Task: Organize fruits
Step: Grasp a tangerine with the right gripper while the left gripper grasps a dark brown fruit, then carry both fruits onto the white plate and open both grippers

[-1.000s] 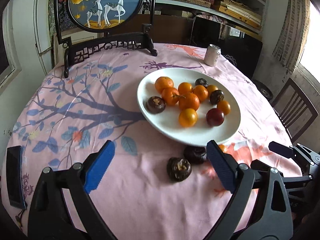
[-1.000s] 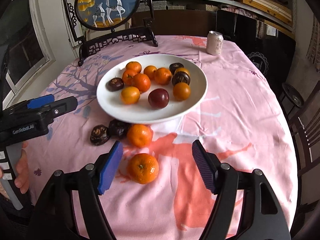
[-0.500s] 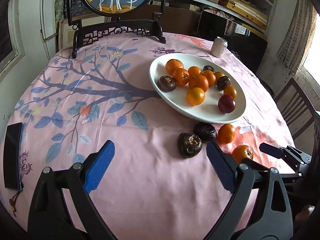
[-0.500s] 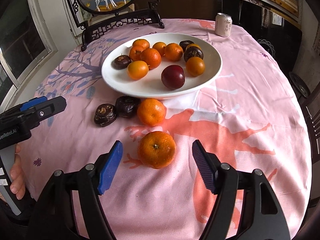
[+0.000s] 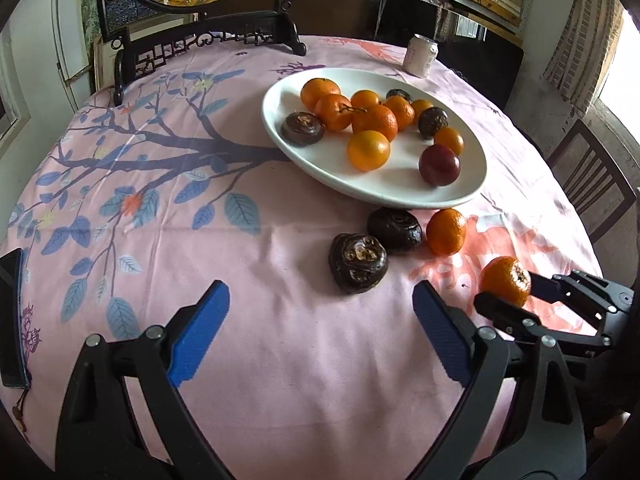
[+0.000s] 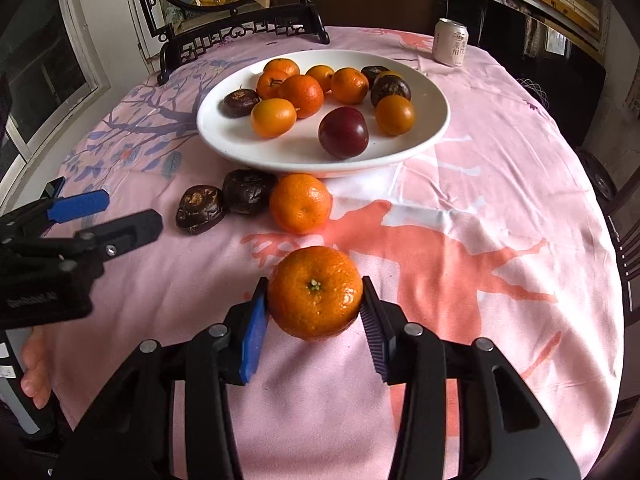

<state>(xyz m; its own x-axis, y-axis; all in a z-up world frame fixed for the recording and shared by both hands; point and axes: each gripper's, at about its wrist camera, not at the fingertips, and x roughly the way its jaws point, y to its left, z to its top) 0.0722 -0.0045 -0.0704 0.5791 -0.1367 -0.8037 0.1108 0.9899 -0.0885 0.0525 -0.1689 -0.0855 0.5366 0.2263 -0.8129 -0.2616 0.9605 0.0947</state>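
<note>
**me:** Right gripper [image 6: 314,306] is pinching a mandarin [image 6: 315,292], lower middle of the right wrist view. Next I'd lift it into the white plate [image 6: 434,130] up top, I reckon.

**other:** And the left view?

**me:** Left gripper [image 5: 320,334] is spread, empty, low in frame. Same mandarin sits far right; pink tablecloth [image 5: 280,360], can [image 5: 420,55] top right.
</note>
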